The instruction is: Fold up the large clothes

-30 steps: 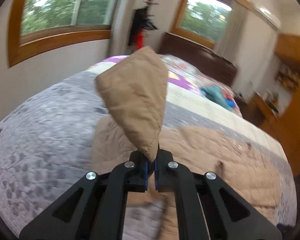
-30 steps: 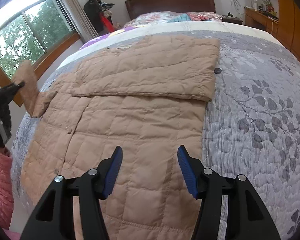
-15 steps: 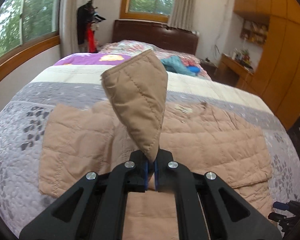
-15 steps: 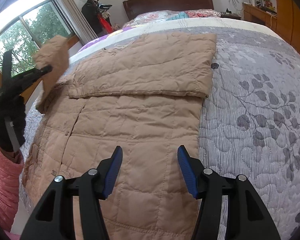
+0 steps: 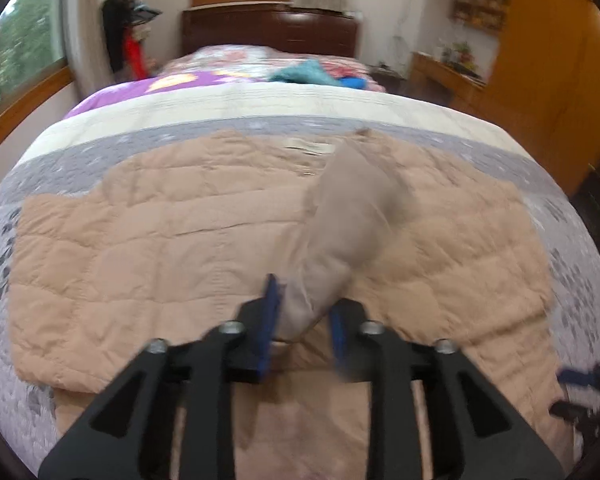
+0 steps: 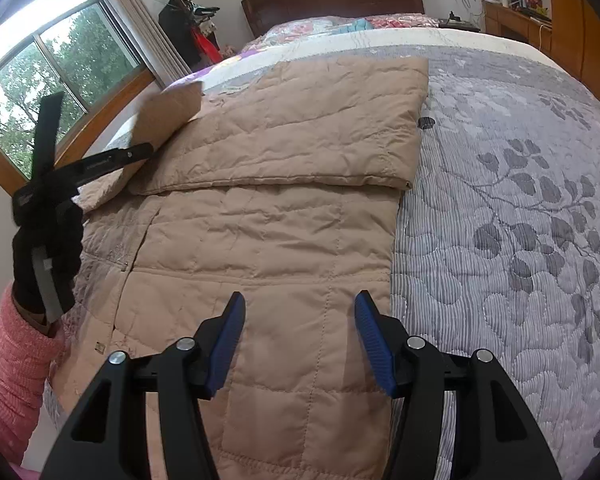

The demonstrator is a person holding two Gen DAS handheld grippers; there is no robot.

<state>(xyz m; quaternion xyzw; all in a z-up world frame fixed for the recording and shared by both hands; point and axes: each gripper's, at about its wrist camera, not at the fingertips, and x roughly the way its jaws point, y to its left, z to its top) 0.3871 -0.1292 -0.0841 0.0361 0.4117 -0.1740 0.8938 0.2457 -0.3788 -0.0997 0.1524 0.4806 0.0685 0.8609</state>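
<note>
A large tan quilted jacket (image 6: pixel 284 216) lies flat on the grey bed cover (image 6: pixel 520 200), one sleeve folded across its chest (image 6: pixel 300 128). In the left wrist view the jacket (image 5: pixel 160 248) spreads below my left gripper (image 5: pixel 304 316). Its jaws have parted, and the tan sleeve end (image 5: pixel 348 232) sits blurred and loose between them. The left gripper also shows in the right wrist view (image 6: pixel 112 160) with the sleeve end (image 6: pixel 168 108) at its tip. My right gripper (image 6: pixel 300 336) is open and empty just above the jacket's lower part.
A dark wooden headboard (image 5: pixel 268 28) and pillows with a teal cloth (image 5: pixel 308 74) are at the bed's far end. Windows (image 6: pixel 40 92) line the left wall. Wooden cabinets (image 5: pixel 540 80) stand to the right. A coat stand (image 6: pixel 180 24) is in the corner.
My left gripper has swung over the jacket and its jaws have opened, loosening the sleeve end. The right gripper has barely moved.
</note>
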